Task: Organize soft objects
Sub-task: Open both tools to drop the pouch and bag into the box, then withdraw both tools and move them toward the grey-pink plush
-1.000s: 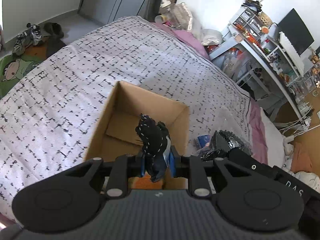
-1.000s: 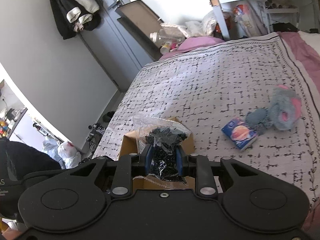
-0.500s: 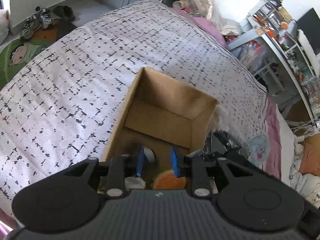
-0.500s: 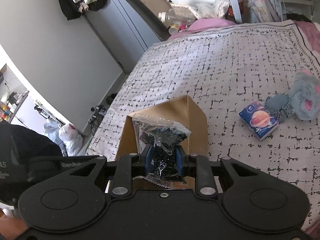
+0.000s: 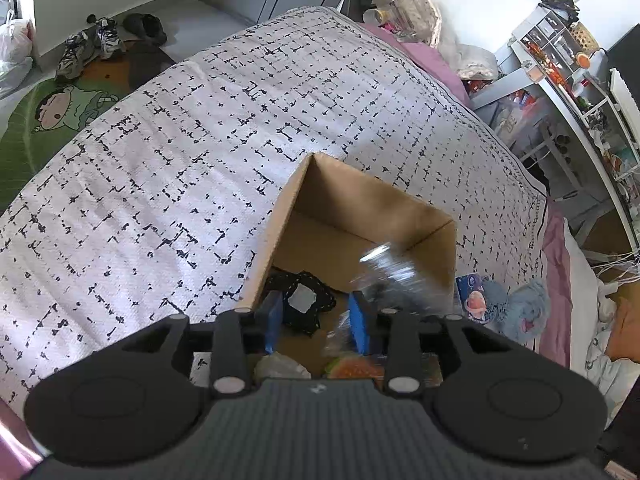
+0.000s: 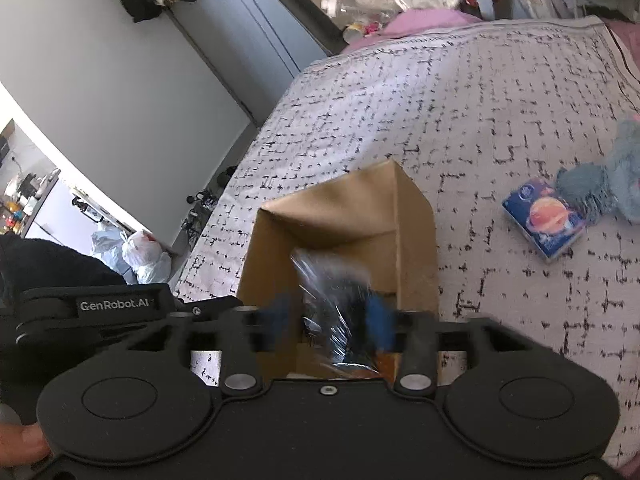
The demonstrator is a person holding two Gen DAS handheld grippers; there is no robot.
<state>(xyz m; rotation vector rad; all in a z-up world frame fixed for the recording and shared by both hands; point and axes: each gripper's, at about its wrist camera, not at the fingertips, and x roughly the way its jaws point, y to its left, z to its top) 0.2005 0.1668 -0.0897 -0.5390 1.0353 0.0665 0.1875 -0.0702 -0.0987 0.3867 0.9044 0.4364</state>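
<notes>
The cardboard box stands open on the patterned bedspread, and both tools hang over its near edge. The left gripper is released, its blue pads apart with nothing between them; a black dotted garment lies on the box floor just beyond. The right gripper has its pads spread as well, and a clear plastic bag of dark fabric blurs between them over the box mouth. It looks let go, though the blur makes contact hard to rule out.

The step in hand appears to be dropping this bag into the box. To do it well, the pads should be wide enough that the crinkly plastic does not snag, and the tool should sit over the middle of the opening, away from the right wall, so the bag falls flat beside the garment instead of catching on the rim. Lifting straight up afterwards avoids dragging it out.

A blue plush toy and a small blue packet lie touching on the bedspread to the right, well apart from the box, not yet put away.
</notes>
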